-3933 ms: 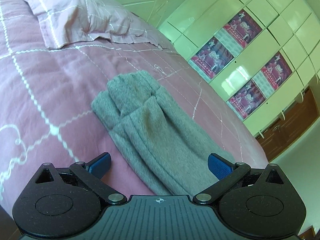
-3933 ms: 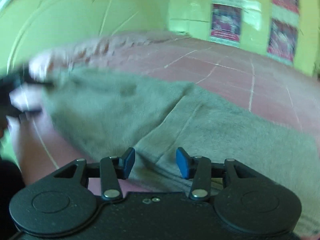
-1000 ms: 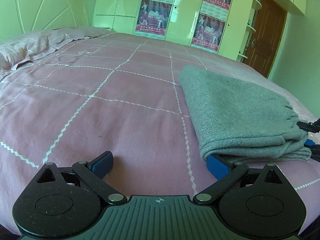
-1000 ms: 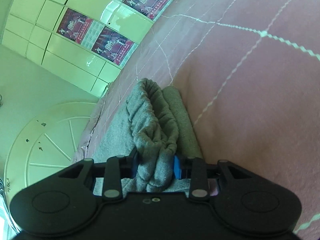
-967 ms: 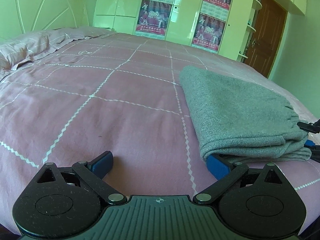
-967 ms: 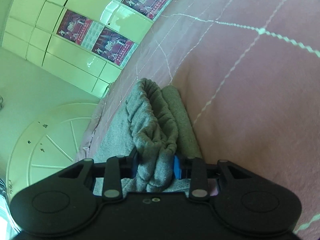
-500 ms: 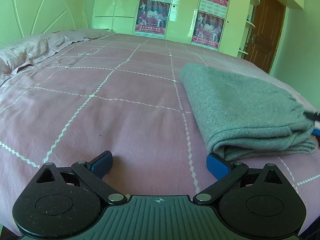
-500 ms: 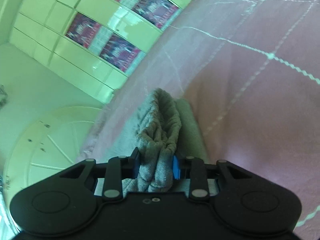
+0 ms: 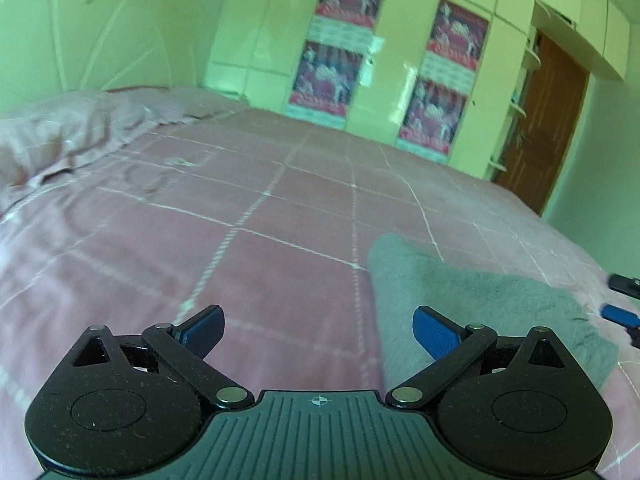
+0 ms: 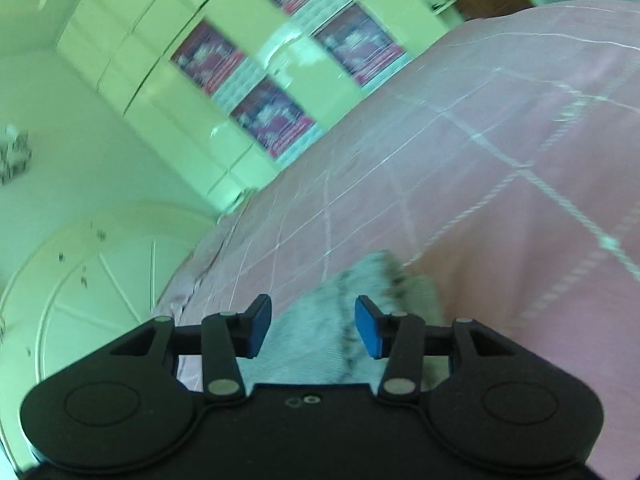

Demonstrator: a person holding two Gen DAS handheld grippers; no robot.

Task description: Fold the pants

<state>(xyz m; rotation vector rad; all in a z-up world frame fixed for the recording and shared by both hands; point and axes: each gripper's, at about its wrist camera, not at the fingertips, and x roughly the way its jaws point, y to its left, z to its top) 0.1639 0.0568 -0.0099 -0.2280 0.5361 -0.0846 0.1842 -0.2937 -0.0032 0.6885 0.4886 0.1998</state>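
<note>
Pink bedspread (image 9: 248, 264) lies under your one pair of grey pants (image 9: 472, 304), folded flat near the bed's right edge. Your left gripper (image 9: 318, 330) hangs just beside their left edge, fingers spread wide, gripping nothing. Your right gripper (image 10: 312, 326) has its fingers apart over the bunched end. One pillow (image 9: 60, 136) sits far left; four posters (image 9: 340, 44) hang on the wardrobe.

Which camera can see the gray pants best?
The left wrist view: the folded gray pants lie flat on the pink bedspread, most of the top showing. The right wrist view shows only one blurry end of them, behind the open right gripper.
</note>
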